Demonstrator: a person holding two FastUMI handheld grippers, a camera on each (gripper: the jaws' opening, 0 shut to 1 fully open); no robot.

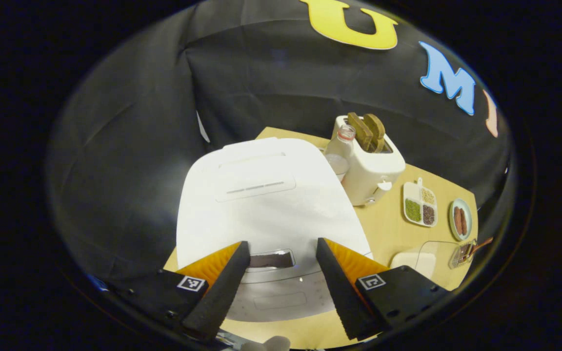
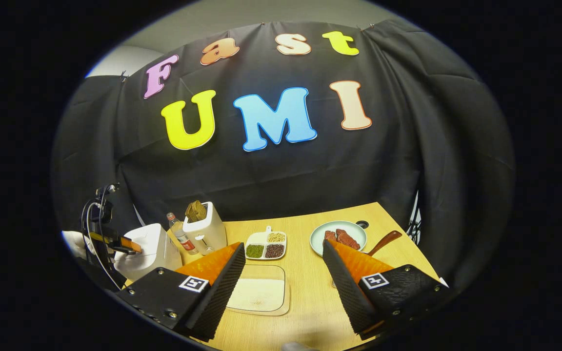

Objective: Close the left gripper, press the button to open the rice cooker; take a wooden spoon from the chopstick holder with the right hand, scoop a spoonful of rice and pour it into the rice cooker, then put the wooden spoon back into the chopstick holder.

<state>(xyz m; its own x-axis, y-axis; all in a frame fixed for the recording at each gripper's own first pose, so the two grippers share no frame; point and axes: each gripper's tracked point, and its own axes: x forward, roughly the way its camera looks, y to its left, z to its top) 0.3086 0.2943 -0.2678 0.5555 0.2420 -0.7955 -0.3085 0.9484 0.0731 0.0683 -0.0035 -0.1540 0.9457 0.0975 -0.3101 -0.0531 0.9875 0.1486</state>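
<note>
Black cloth hangs behind a light wooden counter (image 2: 310,297), and we hold one gripper in each hand above it. Our left gripper (image 1: 283,273) hovers over the white rice cooker (image 1: 261,195), fingers spread wide and gripping nothing; the cooker's lid is down, and its dark button (image 1: 271,260) sits between the fingertips. The cooker stands at the counter's left end, with a white toaster (image 1: 371,170) holding toast and a small bottle (image 1: 343,139) just behind it. Our right gripper (image 2: 283,273) is also wide open and empty, above a shallow tray of rice (image 2: 259,292) near the front edge. Beyond the tray lie a divided dish of beans (image 2: 266,245) and a plate of meat (image 2: 338,237). The wooden spoon (image 2: 383,242) shows its handle beside that plate, toward the right edge; the chopstick holder is hidden behind our right finger.
</note>
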